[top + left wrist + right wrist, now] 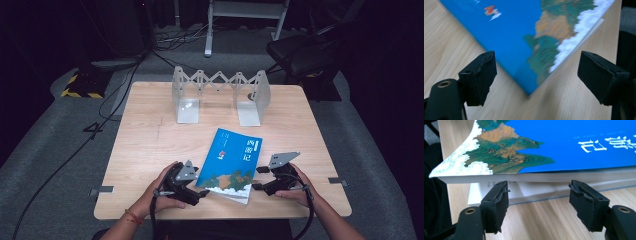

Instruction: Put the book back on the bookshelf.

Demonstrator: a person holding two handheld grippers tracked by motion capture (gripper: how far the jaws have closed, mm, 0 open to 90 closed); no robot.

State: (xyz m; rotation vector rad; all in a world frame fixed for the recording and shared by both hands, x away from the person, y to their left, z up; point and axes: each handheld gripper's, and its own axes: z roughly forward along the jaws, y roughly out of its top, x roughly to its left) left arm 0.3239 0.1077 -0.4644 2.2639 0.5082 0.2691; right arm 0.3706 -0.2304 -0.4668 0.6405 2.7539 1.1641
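Observation:
A blue book (230, 162) with white characters and a painted landscape along its bottom lies flat, turned at an angle, at the table's near middle. My left gripper (199, 193) is open at the book's near left corner; in the left gripper view that corner (529, 82) points between the jaws of my left gripper (536, 77) without touching them. My right gripper (256, 178) is open at the book's right side. In the right gripper view the page edge (564, 177) stands just beyond the open jaws of my right gripper (539, 205), with a white layer sticking out below it.
An extending metal book rack (220, 95) with two upright end plates stands at the back of the wooden table (150, 140). A dark chair (300, 55) and loose cables (115, 95) are on the floor beyond the table.

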